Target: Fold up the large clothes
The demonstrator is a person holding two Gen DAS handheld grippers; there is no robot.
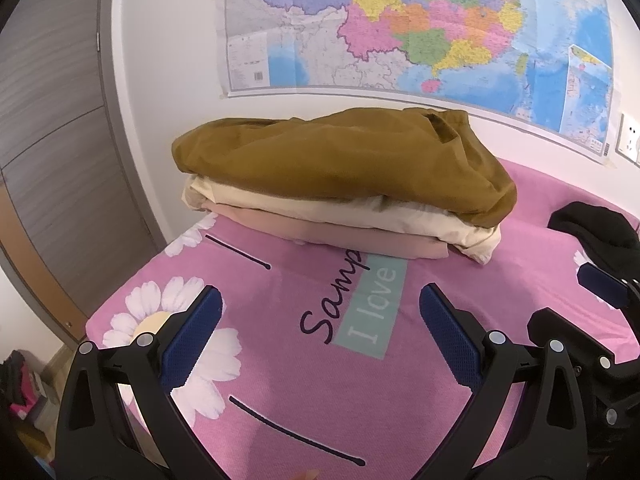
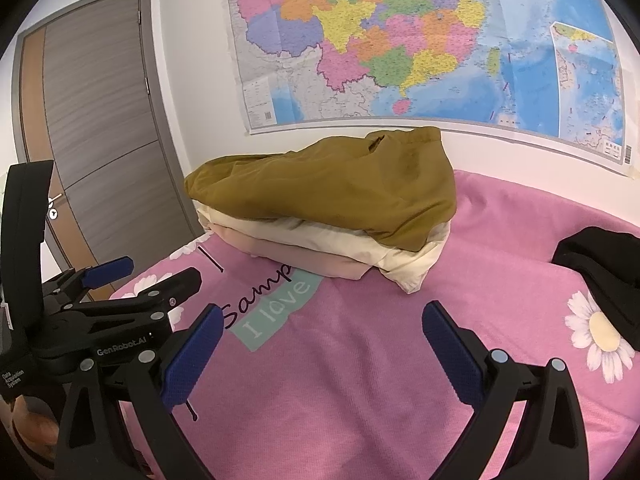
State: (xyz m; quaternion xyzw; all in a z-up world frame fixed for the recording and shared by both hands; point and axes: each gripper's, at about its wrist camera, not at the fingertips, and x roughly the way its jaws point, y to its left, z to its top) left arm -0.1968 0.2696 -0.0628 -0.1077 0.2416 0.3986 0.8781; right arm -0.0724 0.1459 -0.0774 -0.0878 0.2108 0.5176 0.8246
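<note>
Jaws apart; folded stack (image 1: 340,184) beyond

A big coloured map (image 2: 420,48) hangs on the white wall (image 1: 160,80) behind the bed (image 2: 360,380), which wears a pink sheet printed with daisies and lettering. Left of the map stands a grey door (image 2: 104,128) with a wood-toned frame. Right of the map's lower corner sits what looks like a white socket (image 1: 630,140).

Bedsheet (image 1: 280,380) reads "I love"; left tool (image 2: 132,276) reads "GenRobot.AI".
</note>
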